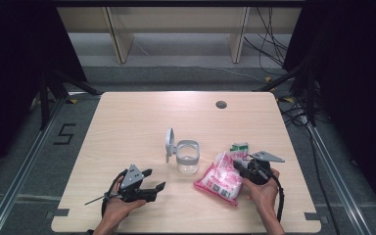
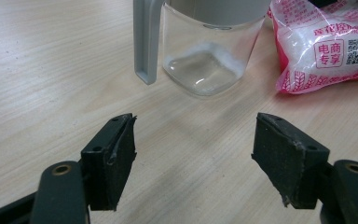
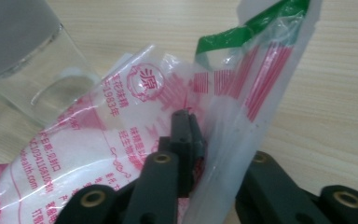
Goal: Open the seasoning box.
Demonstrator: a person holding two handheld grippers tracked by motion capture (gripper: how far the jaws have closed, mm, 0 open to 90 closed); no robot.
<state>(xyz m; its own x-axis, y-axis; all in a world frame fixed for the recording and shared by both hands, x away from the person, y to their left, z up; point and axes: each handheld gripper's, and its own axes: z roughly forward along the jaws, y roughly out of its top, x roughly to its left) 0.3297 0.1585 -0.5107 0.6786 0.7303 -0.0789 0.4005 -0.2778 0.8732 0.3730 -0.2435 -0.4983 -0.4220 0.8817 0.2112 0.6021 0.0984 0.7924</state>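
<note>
A pink-and-white plastic bag [image 1: 220, 180] of white grains lies on the table [image 1: 137, 117] at the front right, its green-edged top [image 1: 240, 147] raised. My right gripper [image 1: 238, 165] is shut on the bag's clear upper film; in the right gripper view the jaws [image 3: 191, 126] pinch the bag [image 3: 121, 121] near its torn top. A clear glass jar [image 1: 187, 157] with a grey rim stands mid-table, its grey lid [image 1: 169, 143] flipped up on the left. My left gripper [image 1: 155, 178] rests at the front left, open and holding nothing [image 2: 193, 140], facing the jar [image 2: 205, 56] and the bag [image 2: 326, 46].
A small dark grommet [image 1: 221, 104] sits in the table's far right part. Beyond the table are wooden shelf legs [image 1: 120, 39] and loose cables [image 1: 274, 44] on the floor. Bare tabletop stretches to the left and behind the jar.
</note>
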